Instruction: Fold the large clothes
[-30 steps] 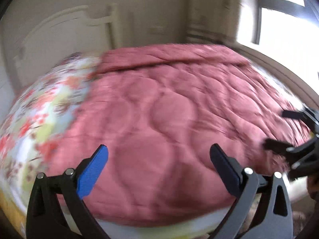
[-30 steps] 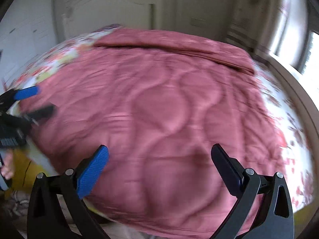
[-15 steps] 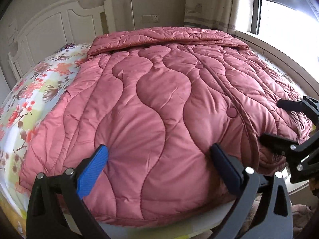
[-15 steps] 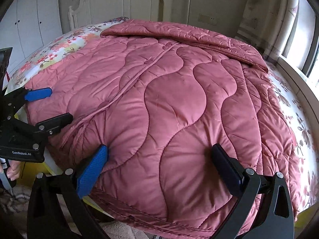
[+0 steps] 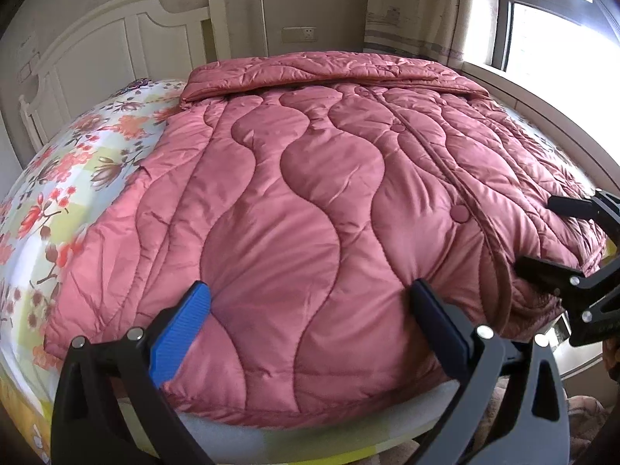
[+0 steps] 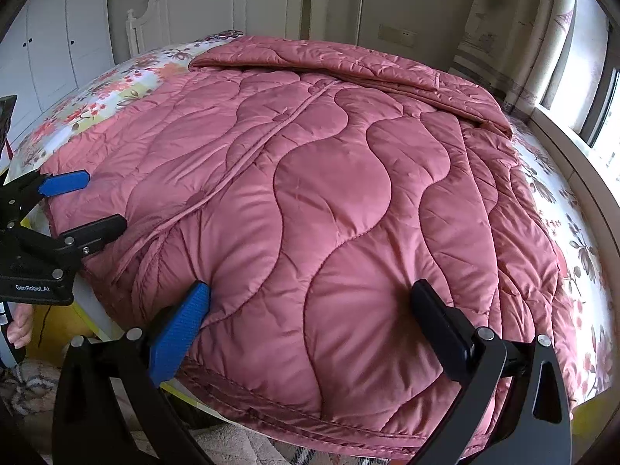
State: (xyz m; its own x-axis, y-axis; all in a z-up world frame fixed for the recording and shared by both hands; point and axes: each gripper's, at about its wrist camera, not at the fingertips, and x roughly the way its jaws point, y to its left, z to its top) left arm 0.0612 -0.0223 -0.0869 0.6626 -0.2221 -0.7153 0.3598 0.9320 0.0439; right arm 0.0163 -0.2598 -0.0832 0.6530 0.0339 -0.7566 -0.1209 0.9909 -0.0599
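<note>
A large quilted pink coat point(image 5: 310, 201) lies spread flat over the bed point(image 5: 77, 178), front side up, covering most of the floral bedsheet point(image 6: 573, 232); its hem hangs at the foot edge of the bed, and its far end is folded back in a band just short of the white headboard point(image 5: 116, 46). A snap-button placket point(image 5: 445, 162) runs lengthwise along the coat from the folded band toward the hem, with round snaps point(image 5: 460, 214) visible along it. The left gripper point(image 5: 310, 310) is held at the hem, on the side of the placket away from the window point(image 5: 558, 27); its fingers are spread wide, with both pads pressing into the padded fabric and nothing clamped between them. The right gripper point(image 6: 310, 310) is held at the hem on the window side of the placket, its fingers likewise spread wide with the tips dented into the quilting, gripping nothing. Each gripper appears at the edge of the other's view, beside the coat's hem corner. A hand point(image 6: 19, 329) holding the left gripper's handle shows below the bed edge in the right wrist view. A wardrobe point(image 6: 50, 38) stands beside the headboard, and a curtain point(image 5: 418, 7) hangs next to the window.
</note>
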